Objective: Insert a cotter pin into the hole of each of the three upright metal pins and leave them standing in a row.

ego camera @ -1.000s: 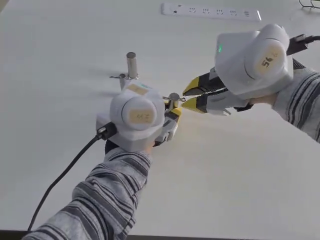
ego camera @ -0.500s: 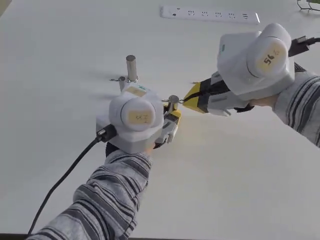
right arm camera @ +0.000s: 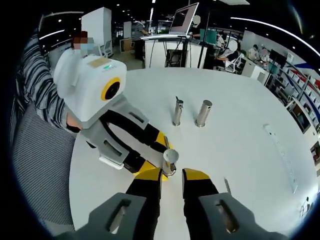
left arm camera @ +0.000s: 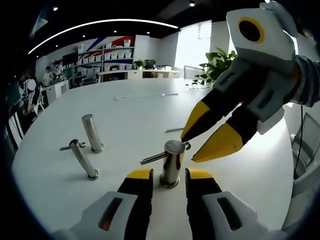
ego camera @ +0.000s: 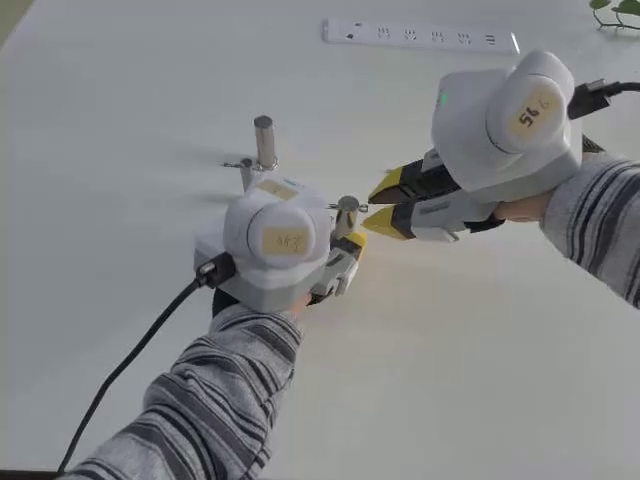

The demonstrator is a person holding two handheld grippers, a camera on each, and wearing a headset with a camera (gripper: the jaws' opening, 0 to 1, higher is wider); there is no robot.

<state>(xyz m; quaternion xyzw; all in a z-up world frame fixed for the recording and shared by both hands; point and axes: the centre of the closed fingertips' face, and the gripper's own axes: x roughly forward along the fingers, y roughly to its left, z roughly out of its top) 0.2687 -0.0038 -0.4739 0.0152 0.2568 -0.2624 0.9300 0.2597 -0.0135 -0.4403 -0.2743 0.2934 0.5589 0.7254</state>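
Note:
The near metal pin (left arm camera: 171, 161) stands upright between the jaws of my left gripper (left arm camera: 169, 176), which is shut on its lower part. A cotter pin (left arm camera: 154, 157) runs through the hole near its top, with the ring end toward my right gripper (left arm camera: 191, 149). My right gripper (ego camera: 371, 210) is open, its yellow tips just right of that pin (ego camera: 347, 209) and holding nothing. Behind stand a second pin with a cotter pin (left arm camera: 83, 159) and a bare third pin (left arm camera: 93, 132). In the head view the bare pin (ego camera: 264, 140) rises beyond my left gripper (ego camera: 344, 242).
A loose cotter pin (left arm camera: 175, 130) lies on the white table past the right gripper. A white power strip (ego camera: 420, 35) lies along the far edge. A black cable (ego camera: 130, 345) trails from the left gripper toward the near left.
My right gripper was shut at the cotter pin's ring half a second ago; its jaws have now opened and it has drawn back slightly. The left gripper has kept its hold.

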